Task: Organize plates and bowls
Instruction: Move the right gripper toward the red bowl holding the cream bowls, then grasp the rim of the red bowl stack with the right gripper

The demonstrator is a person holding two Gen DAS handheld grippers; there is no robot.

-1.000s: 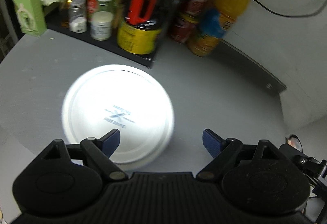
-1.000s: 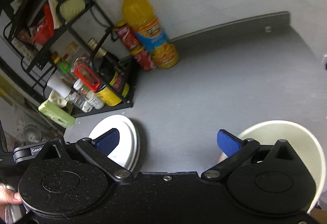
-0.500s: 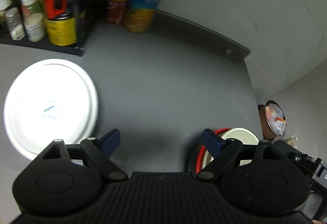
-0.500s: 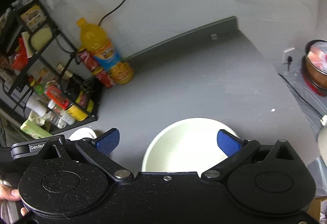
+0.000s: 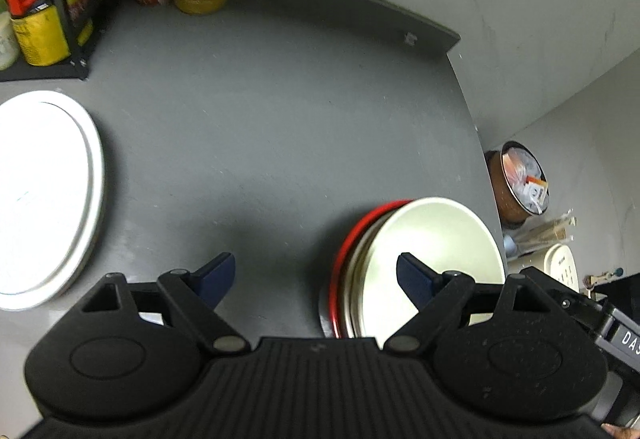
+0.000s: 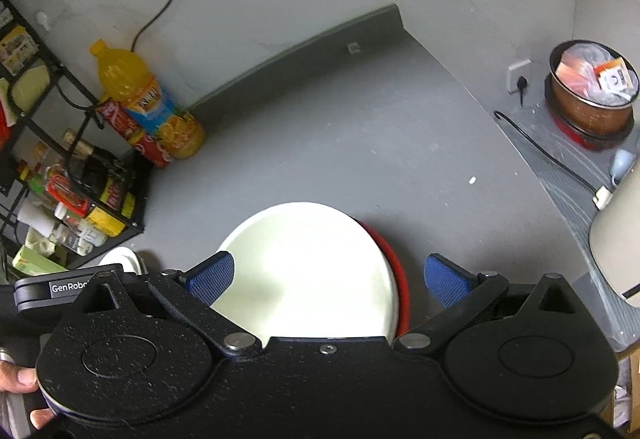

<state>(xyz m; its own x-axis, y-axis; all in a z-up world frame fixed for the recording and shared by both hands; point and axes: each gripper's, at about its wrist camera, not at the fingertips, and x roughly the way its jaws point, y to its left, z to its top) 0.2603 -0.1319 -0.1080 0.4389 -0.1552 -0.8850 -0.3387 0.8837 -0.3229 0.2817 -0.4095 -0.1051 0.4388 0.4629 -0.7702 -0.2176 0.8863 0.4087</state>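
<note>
1. Left gripper (image 5: 316, 275): jaws spread, holding nothing.
2. Right gripper (image 6: 328, 275): jaws spread, empty, over cream plate (image 6: 304, 263).
3. Cream plate tops stack on red plate (image 5: 352, 235), grey counter (image 5: 260, 119).
4. White plate (image 5: 44, 195) lies apart, left.

The white plate (image 5: 44, 195) at nine o'clock is cut off by the left edge. The cream bowl (image 5: 436, 251) hides most of the red dish (image 5: 352, 239) under it, maybe a plate. The right gripper (image 6: 328, 279) covers the bowl's near rim.
</note>
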